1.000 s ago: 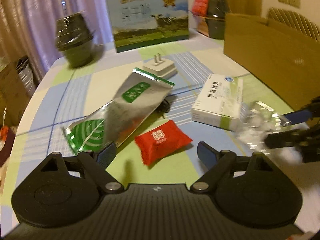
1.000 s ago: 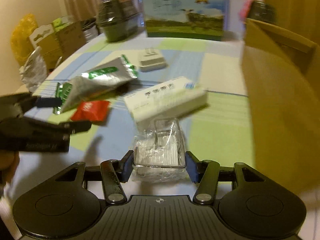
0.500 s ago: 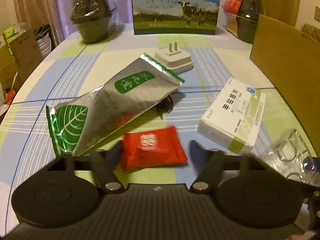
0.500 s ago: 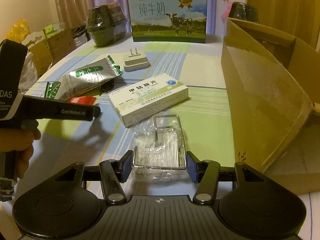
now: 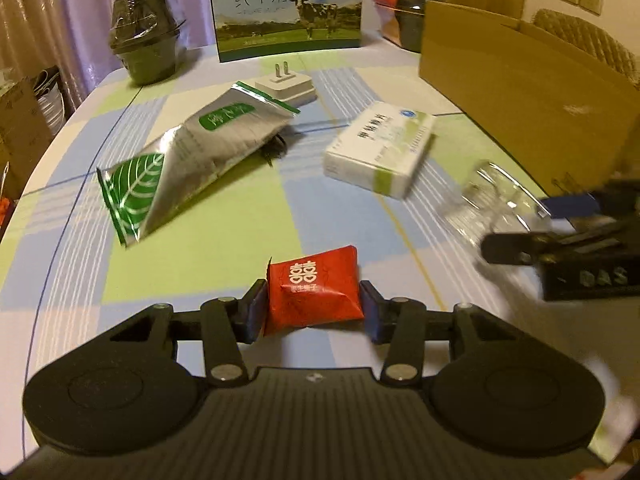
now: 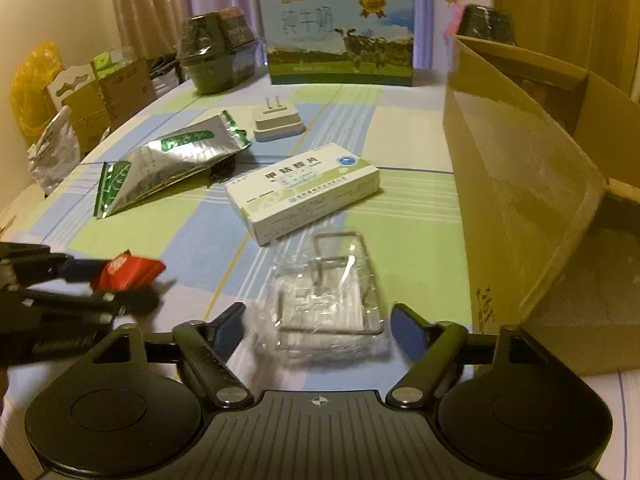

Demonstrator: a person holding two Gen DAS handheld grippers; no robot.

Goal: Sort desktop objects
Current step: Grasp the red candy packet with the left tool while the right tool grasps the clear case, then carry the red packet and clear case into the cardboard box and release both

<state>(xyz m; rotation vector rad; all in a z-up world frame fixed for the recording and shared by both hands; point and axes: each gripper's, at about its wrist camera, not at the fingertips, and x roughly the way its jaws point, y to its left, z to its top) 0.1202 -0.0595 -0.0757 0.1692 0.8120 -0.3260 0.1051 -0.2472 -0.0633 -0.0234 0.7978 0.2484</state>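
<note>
Left tool (image 5: 313, 307) clamped on a red foil candy packet with white characters (image 5: 314, 291), low centre of the left wrist view, both pads pressed against its sides. Right tool (image 6: 318, 330) spread wide around a clear plastic-wrapped packet of metal hooks (image 6: 326, 304), touching neither side, low centre of the right wrist view, packet lying on the checked green-and-blue desk (image 6: 408, 240). White and green medicine box (image 6: 302, 192) just beyond the packet, mid-frame. Silver and green foil pouch (image 5: 192, 160) left of centre, white plug adapter (image 5: 286, 86) behind it. Open brown cardboard box (image 6: 520, 184) along the right edge. Blue milk carton with a cow picture (image 5: 286, 4) at upper centre.
</note>
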